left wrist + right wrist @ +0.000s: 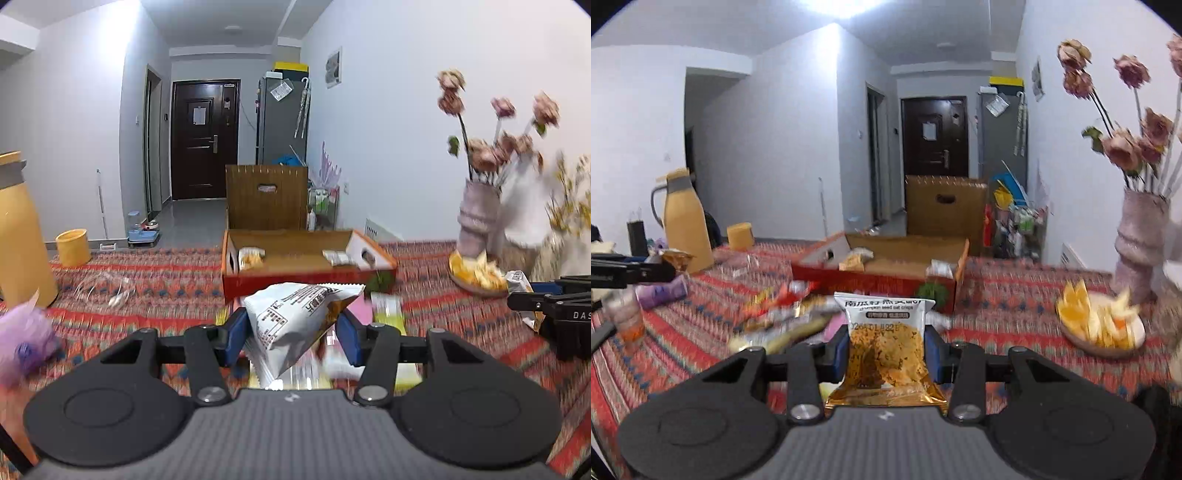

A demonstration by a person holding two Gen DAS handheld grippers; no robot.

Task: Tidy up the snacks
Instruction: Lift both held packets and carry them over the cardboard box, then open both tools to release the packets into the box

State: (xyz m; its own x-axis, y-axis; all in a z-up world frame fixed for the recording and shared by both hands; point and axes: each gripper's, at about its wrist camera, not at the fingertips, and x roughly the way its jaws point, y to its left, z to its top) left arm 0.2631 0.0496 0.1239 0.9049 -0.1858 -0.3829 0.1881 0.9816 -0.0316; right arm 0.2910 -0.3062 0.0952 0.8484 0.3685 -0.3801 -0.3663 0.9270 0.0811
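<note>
My left gripper is shut on a white crisp packet, its back side showing, held above the patterned tablecloth. My right gripper is shut on a pumpkin seed oat crisps packet, upright between the blue pads. An open red cardboard box lies ahead on the table with a few small snack packets inside; it also shows in the right wrist view. Several loose snack packets lie blurred on the cloth left of the right gripper. The right gripper's black body shows at the right edge of the left wrist view.
A yellow thermos and a yellow cup stand at the left. A vase of dried roses and a plate of orange slices sit at the right. A purple fluffy thing lies near the left.
</note>
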